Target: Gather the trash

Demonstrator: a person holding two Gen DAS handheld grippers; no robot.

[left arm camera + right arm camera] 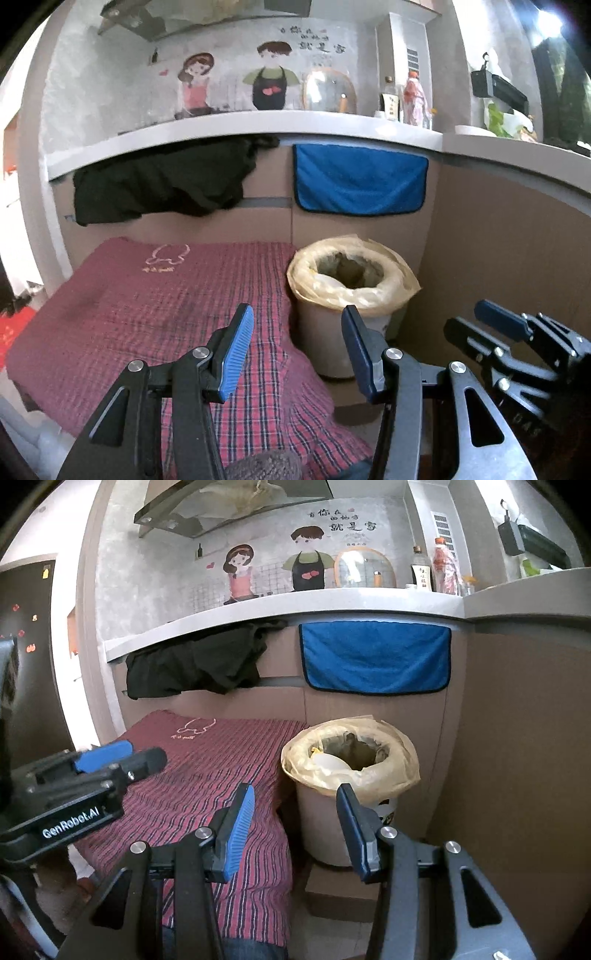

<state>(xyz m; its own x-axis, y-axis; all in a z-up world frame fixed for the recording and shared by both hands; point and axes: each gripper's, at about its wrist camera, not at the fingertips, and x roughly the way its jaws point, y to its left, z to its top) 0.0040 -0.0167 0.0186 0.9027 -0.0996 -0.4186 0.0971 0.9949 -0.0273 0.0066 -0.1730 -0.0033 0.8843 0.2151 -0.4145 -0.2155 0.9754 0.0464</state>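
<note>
A grey trash bin (332,332) lined with a yellowish plastic bag (369,295) stands to the right of a table covered by a red plaid cloth (147,302). It also shows in the right wrist view (321,823), with white and yellow trash (328,762) inside. My left gripper (295,343) is open and empty, held above the cloth's right edge, short of the bin. My right gripper (293,821) is open and empty, just before the bin. The right gripper also shows at the right in the left wrist view (509,328). The left gripper shows at the left in the right wrist view (110,760).
A blue towel (360,179) and a black garment (162,184) hang from a white counter ledge (258,123) behind. Bottles (413,98) and a glass lid (328,90) stand on the ledge. A brown panel wall (498,240) closes the right side.
</note>
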